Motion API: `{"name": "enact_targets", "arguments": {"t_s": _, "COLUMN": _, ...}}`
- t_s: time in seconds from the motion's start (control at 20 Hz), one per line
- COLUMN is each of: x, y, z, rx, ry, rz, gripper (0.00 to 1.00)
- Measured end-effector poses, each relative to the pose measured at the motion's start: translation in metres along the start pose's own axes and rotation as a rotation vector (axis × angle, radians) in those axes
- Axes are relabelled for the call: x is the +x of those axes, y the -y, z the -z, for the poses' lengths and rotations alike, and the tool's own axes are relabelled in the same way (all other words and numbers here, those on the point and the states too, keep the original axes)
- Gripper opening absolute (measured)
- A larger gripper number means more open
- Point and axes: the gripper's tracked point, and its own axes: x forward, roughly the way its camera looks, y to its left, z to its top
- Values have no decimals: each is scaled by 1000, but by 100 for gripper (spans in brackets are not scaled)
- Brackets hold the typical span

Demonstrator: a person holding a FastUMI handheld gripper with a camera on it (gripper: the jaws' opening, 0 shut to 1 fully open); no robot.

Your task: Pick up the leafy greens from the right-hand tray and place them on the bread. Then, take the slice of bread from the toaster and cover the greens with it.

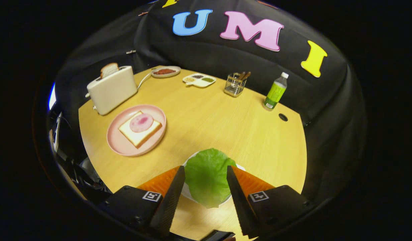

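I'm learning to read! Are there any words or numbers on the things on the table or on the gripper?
Bottle: its label is too small and blurred to read.
Gripper: a square patterned mark on each side, no words; fingers open, one each side of the leafy greens.
Toaster: no writing to see.

We are looking at a light wooden table (206,113) carrying a cream toaster (111,89) and, just beside it, a pink plate (120,145). Along the far edge we are seeing an oval dish (166,71), a divided condiment dish (199,80), a clear glass holder (235,85) and a green bottle (275,92). Nearest us a white tray (189,197) is sitting on the wood.
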Motion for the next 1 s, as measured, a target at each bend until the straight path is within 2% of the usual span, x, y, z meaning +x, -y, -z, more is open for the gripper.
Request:
{"name": "enact_targets", "arguments": {"t_s": 0.05, "x": 11, "y": 0, "z": 8, "rx": 10, "ry": -30, "rz": -16, "gripper": 75}}
{"name": "enact_targets", "arguments": {"t_s": 0.15, "x": 29, "y": 7, "z": 19, "rx": 27, "ry": -70, "rz": -21, "gripper": 72}}
{"name": "enact_targets", "arguments": {"t_s": 0.3, "x": 47, "y": 18, "z": 34, "rx": 43, "ry": -125, "rz": -9, "gripper": 72}}
{"name": "enact_targets", "arguments": {"t_s": 0.5, "x": 58, "y": 14, "z": 46, "rx": 106, "ry": -165, "rz": -54, "gripper": 70}}
{"name": "enact_targets", "arguments": {"t_s": 0.65, "x": 56, "y": 8, "z": 46, "rx": 75, "ry": -162, "rz": -72, "gripper": 58}}
{"name": "enact_targets", "arguments": {"t_s": 0.7, "x": 56, "y": 7, "z": 45, "rx": 67, "ry": -159, "rz": -75, "gripper": 46}}
{"name": "enact_targets", "arguments": {"t_s": 0.8, "x": 55, "y": 6, "z": 45, "rx": 71, "ry": -162, "rz": -66, "gripper": 11}}
{"name": "enact_targets", "arguments": {"t_s": 0.85, "x": 50, "y": 6, "z": 44, "rx": 64, "ry": -159, "rz": -54, "gripper": 7}}
{"name": "enact_targets", "arguments": {"t_s": 1.0, "x": 33, "y": 3, "z": 23, "rx": 54, "ry": -89, "rz": -34, "gripper": 7}}
